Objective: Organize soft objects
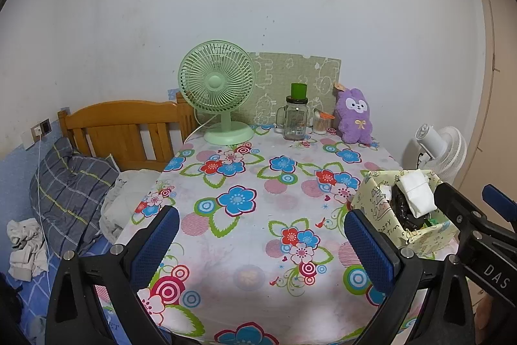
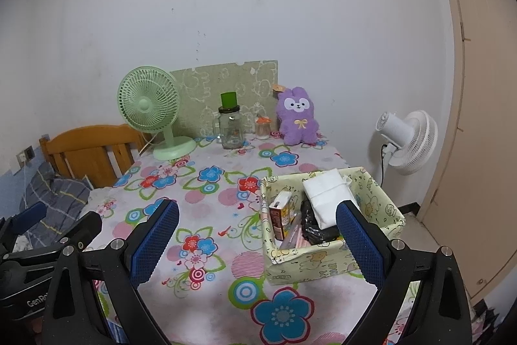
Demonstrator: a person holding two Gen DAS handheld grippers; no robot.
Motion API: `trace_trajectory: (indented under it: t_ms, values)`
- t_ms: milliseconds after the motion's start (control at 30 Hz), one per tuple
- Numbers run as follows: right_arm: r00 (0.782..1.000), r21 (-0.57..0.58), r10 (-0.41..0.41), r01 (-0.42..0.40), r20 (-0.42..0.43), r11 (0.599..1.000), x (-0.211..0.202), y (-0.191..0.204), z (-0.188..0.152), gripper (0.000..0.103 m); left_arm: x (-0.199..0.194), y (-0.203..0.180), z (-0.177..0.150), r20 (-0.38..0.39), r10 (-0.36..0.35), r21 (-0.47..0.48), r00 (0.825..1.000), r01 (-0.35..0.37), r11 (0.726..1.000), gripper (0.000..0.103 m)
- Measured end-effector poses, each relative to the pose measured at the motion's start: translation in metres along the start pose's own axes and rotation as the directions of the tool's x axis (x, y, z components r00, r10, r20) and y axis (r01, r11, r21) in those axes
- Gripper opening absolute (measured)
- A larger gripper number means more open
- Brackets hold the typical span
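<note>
A purple plush bunny (image 1: 354,116) sits upright at the far right of the flowered table (image 1: 258,183), against the wall; it also shows in the right wrist view (image 2: 298,116). A yellow fabric basket (image 2: 329,222) at the table's right holds a white tissue pack (image 2: 328,198), a black bag and small boxes; it also shows in the left wrist view (image 1: 400,209). My left gripper (image 1: 261,244) is open and empty over the near table. My right gripper (image 2: 257,244) is open and empty, its right finger beside the basket.
A green desk fan (image 1: 217,92), a glass jar with a green lid (image 1: 295,115), a small jar (image 1: 320,120) and a green board (image 1: 290,83) stand at the back. A wooden bed (image 1: 129,128) with a plaid pillow (image 1: 71,183) lies left. A white fan (image 2: 407,141) stands right.
</note>
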State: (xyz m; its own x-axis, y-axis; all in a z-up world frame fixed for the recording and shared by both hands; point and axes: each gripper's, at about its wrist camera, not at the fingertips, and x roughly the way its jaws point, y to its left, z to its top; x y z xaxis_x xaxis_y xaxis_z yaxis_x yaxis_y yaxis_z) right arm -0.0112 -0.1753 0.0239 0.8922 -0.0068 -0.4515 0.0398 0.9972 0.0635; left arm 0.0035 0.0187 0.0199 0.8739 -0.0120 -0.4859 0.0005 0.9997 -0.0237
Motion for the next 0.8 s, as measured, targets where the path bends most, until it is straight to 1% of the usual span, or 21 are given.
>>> trace_trajectory:
  t_ms: [800]
  values:
    - [1.0, 0.004, -0.016, 0.016, -0.007, 1.0, 0.0095, -0.003, 0.001, 0.099, 0.0071, -0.004, 0.0005, 0.0, -0.001, 0.01, 1.0, 0.001, 1.0, 0.103]
